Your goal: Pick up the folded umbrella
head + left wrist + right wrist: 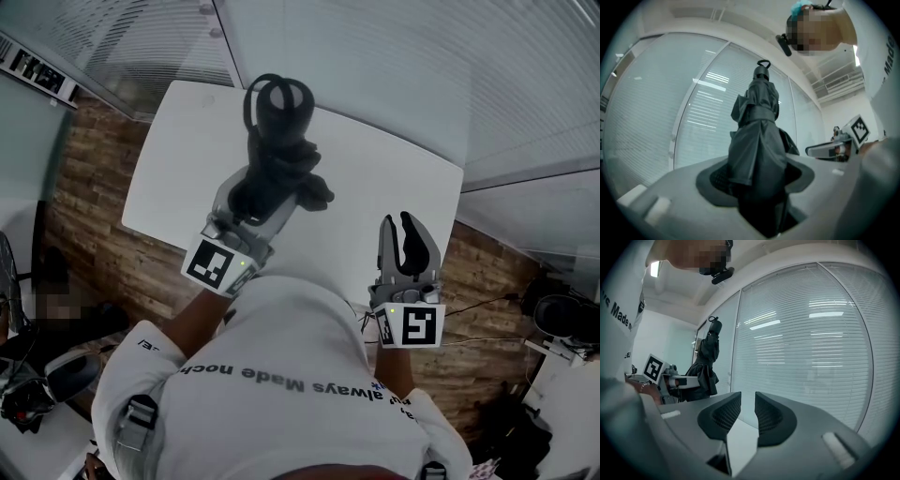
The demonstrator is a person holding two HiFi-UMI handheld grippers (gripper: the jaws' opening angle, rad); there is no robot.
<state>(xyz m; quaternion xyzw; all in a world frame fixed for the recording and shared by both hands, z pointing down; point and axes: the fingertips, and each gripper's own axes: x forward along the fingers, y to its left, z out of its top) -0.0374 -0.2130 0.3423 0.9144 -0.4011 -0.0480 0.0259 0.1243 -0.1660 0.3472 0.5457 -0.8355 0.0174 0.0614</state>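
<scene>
The folded black umbrella (277,155) is up off the white table (384,169), its strap loop at the far end. My left gripper (261,208) is shut on its lower part. In the left gripper view the umbrella (759,136) stands upright between the pads, filling the gap, with the blinds behind it. My right gripper (405,236) hangs over the table's near edge at the right. Its jaws stand a narrow gap apart with nothing between them (747,411). From the right gripper view, the umbrella (707,359) and left gripper (682,379) show at the left.
Glass walls with blinds (375,47) run behind the table's far side. Wood-pattern floor (94,225) surrounds the table. Dark chairs and gear (37,375) sit at the lower left, and cables and equipment (553,328) at the right.
</scene>
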